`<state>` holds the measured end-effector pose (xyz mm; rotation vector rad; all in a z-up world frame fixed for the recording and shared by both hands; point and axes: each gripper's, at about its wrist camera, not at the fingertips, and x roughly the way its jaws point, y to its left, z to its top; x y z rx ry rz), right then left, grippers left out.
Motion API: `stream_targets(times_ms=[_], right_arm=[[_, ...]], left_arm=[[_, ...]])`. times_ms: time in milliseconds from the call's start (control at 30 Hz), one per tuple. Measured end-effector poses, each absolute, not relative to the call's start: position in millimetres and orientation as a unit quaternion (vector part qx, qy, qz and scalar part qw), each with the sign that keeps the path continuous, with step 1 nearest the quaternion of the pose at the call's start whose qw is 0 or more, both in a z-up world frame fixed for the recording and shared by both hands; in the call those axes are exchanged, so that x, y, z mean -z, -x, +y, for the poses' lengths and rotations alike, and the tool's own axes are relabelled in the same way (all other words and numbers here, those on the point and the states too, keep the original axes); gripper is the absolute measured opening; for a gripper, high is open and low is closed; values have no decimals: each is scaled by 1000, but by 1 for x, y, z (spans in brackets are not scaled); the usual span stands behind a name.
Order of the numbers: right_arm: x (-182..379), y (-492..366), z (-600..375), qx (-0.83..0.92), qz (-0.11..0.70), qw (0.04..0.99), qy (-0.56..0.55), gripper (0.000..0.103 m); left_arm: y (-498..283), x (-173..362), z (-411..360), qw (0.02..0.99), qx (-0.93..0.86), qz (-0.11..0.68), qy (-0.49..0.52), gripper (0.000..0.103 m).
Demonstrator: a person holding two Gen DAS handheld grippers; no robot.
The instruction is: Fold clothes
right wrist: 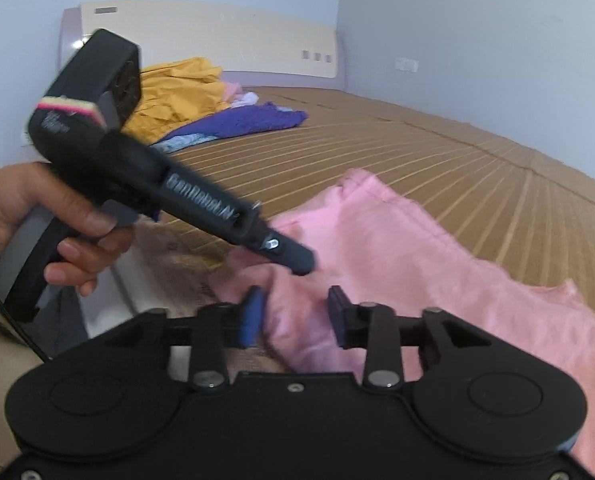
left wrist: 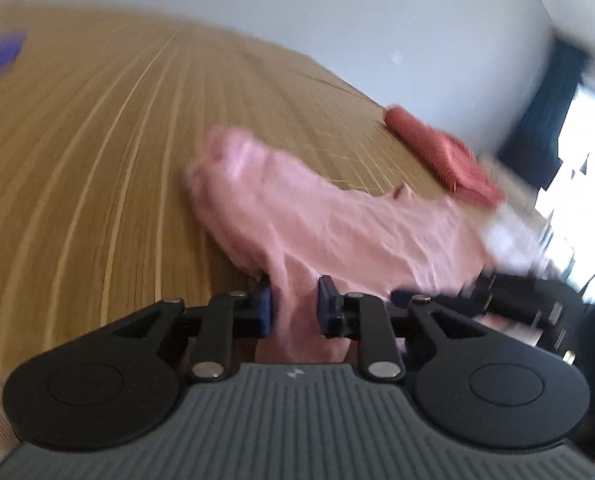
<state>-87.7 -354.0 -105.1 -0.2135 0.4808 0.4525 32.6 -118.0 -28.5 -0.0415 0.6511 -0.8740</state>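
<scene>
A pink garment (left wrist: 309, 216) lies crumpled on a bamboo bed mat (left wrist: 97, 140). My left gripper (left wrist: 293, 308) has its blue pads on either side of a bunched fold of this garment, with a gap showing beside the cloth. In the right wrist view the pink garment (right wrist: 417, 256) spreads to the right, and my right gripper (right wrist: 295, 316) has cloth between its parted jaws. The left gripper (right wrist: 297, 260) comes in from the upper left, held by a hand (right wrist: 37, 216), with its tip in the cloth just ahead of my right gripper.
A folded red garment (left wrist: 445, 156) lies at the mat's far right edge. A pile of yellow clothes (right wrist: 181, 92) and purple clothes (right wrist: 241, 120) sits near the headboard (right wrist: 217, 36). White walls stand behind the bed. The bed's edge runs along the lower left (right wrist: 117, 280).
</scene>
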Motion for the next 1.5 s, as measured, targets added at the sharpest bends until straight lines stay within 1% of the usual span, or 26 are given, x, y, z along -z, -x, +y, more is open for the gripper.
stream_targets(times_ms=[33, 100, 167, 233, 367, 433, 567, 633, 767, 833, 900, 933, 967, 1067, 1133, 1400, 1433, 1467, 1500], right_arm=[[102, 88, -360, -216, 236, 942, 101, 42], [94, 88, -379, -196, 243, 946, 87, 47], [88, 88, -402, -176, 252, 949, 73, 56], [83, 89, -432, -128, 257, 956, 56, 60], [81, 94, -491, -14, 263, 965, -2, 59], [82, 98, -511, 6, 263, 964, -38, 59], [82, 105, -538, 36, 259, 962, -84, 59], [83, 110, -546, 55, 259, 961, -83, 59], [82, 111, -552, 51, 256, 960, -101, 59], [78, 106, -547, 24, 242, 964, -105, 59], [74, 105, -540, -9, 229, 967, -112, 59], [73, 103, -537, -32, 224, 966, -127, 58], [73, 99, -536, -53, 223, 963, -142, 55], [71, 79, -525, -129, 231, 945, -193, 50], [68, 56, -509, -168, 243, 935, -197, 50], [85, -33, -452, -181, 335, 921, -87, 50], [91, -39, -452, -184, 346, 916, -88, 47], [94, -42, -450, -183, 353, 913, -90, 31], [94, -40, -451, -181, 350, 914, -98, 18]], left_arm=[[-28, 21, -124, 859, 421, 292, -10, 22], [-23, 2, -138, 856, 444, 263, -29, 18], [-18, -16, -153, 851, 467, 236, -46, 16], [-11, -33, -173, 845, 487, 209, -65, 15], [7, -49, -224, 812, 544, 185, -103, 15], [18, -44, -247, 799, 558, 181, -132, 15], [29, -23, -265, 785, 567, 206, -141, 15], [33, -15, -267, 788, 556, 212, -160, 15], [40, -10, -252, 786, 559, 209, -162, 17], [43, -13, -239, 788, 561, 204, -152, 22], [50, -15, -235, 799, 553, 188, -144, 34], [51, -16, -228, 805, 546, 182, -145, 37], [51, -16, -218, 811, 538, 178, -147, 41], [51, -14, -188, 828, 510, 180, -149, 41], [44, -6, -178, 835, 497, 192, -140, 41], [40, 10, -150, 836, 495, 205, -116, 41], [40, 11, -148, 837, 495, 204, -116, 41], [39, 12, -145, 840, 492, 200, -112, 41], [39, 13, -142, 842, 490, 198, -107, 41]])
